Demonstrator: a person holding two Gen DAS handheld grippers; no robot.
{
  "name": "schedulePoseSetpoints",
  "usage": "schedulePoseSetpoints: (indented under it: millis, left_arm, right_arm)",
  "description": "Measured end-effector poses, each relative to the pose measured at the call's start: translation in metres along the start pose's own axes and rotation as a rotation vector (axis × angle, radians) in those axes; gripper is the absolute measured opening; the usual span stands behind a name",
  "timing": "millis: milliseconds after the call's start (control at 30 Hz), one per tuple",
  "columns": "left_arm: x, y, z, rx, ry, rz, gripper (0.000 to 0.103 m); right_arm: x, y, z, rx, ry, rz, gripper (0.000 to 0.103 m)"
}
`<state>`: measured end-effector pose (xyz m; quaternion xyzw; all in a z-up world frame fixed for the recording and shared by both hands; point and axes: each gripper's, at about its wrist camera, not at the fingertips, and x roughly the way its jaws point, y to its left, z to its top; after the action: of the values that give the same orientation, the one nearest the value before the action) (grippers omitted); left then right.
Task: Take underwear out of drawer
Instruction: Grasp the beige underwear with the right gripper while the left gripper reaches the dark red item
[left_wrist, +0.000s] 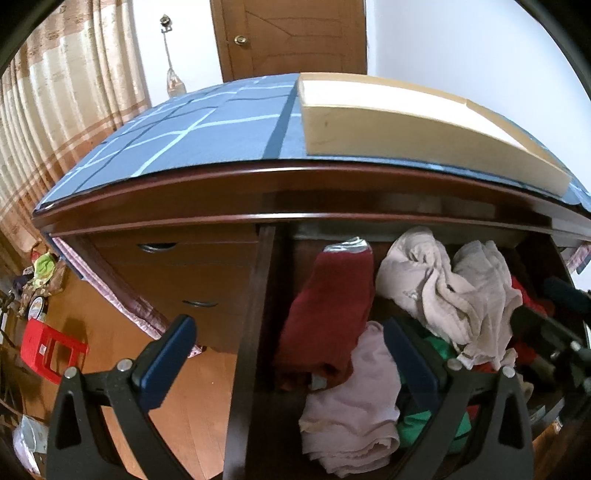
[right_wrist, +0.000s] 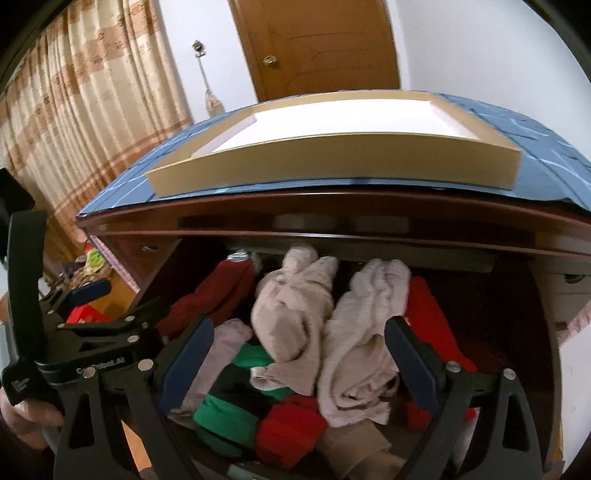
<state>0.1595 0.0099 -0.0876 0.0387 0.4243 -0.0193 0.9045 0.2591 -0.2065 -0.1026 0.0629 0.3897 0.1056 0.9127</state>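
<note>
Dark reddish-brown wooden drawer (right_wrist: 517, 314) stands pulled open beneath the cabinet top, packed with crumpled underwear and other small garments. Contents, seen from my right wrist: two beige-grey crumpled pieces (right_wrist: 295, 314) heaped in the middle, a dark maroon folded piece (right_wrist: 210, 295) at the left, a pale pink piece (right_wrist: 221, 350) just beside it, green fabric (right_wrist: 221, 413) and bright red fabric (right_wrist: 288, 424) toward the front, more red along the right side.

My right gripper (right_wrist: 299, 354) hovers over the pile — blue-padded fingers (right_wrist: 188, 354) spread wide, nothing pinched, no pad pressing on cloth. The beige-grey pieces lie below and between the two fingers.

My left gripper (left_wrist: 288, 354) hangs at the drawer's left edge — fingers spread wide as well, empty. Its left blue pad (left_wrist: 166, 358) is outside the drawer, over the orange-brown wooden floor (left_wrist: 192, 406); its right pad sits over the pink and green garments. The maroon piece lies between them, lower down.

On the cabinet top: a blue cloth with pale grid lines (left_wrist: 184, 136), and resting on it a shallow pale wooden tray with a white bottom (right_wrist: 332, 162).

Left of the cabinet, two closed drawers with curved dark handles (left_wrist: 177, 266). A red plastic stool (left_wrist: 48, 350) stands on the floor. Beige striped curtain (right_wrist: 92, 92) and a brown wooden door (right_wrist: 314, 48) are behind.
</note>
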Motion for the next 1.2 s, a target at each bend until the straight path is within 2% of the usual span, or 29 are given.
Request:
schedulePoseSetpoints:
  millis: [100,233,367,533,600,667,767,967,1067,1100,1133,1200]
  left_arm:
    - [0.004,-0.004,0.004,0.016,0.013,-0.003,0.103]
    - [0.012,-0.011,0.010,0.049,0.041,-0.019,0.103]
    - [0.022,-0.008,0.010,0.051,0.073,0.013,0.102]
    - [0.031,-0.002,0.010,0.041,0.106,0.007,0.102]
    - [0.033,-0.002,0.010,0.059,0.107,0.023,0.102]
    - [0.034,-0.004,0.010,0.082,0.109,0.034,0.102]
    - [0.035,-0.003,0.010,0.104,0.111,0.042,0.102]
    - [0.033,-0.002,0.014,0.086,0.105,0.022,0.102]
    - [0.028,-0.009,0.017,0.119,0.087,0.020,0.102]
    - [0.028,-0.011,0.017,0.122,0.086,0.014,0.102]
    - [0.028,-0.012,0.018,0.122,0.088,0.007,0.102]
    - [0.029,-0.014,0.021,0.120,0.096,-0.008,0.102]
  right_arm:
    - [0.010,0.006,0.005,-0.023,0.033,-0.002,0.086]
    - [0.028,0.012,0.013,-0.048,0.094,-0.020,0.070]
    - [0.055,0.011,0.020,-0.018,0.176,-0.033,0.070]
    - [0.083,0.008,0.026,0.005,0.282,-0.033,0.069]
    - [0.091,0.009,0.028,0.007,0.316,-0.014,0.065]
    - [0.100,0.011,0.030,-0.011,0.341,-0.032,0.059]
    - [0.111,0.015,0.033,-0.030,0.380,-0.043,0.058]
    - [0.140,0.028,0.042,-0.114,0.467,-0.105,0.058]
    - [0.145,0.025,0.044,-0.116,0.477,-0.104,0.058]
    - [0.144,0.024,0.045,-0.112,0.473,-0.094,0.053]
    - [0.141,0.022,0.045,-0.112,0.465,-0.097,0.041]
    - [0.133,0.013,0.046,-0.088,0.447,-0.080,0.038]
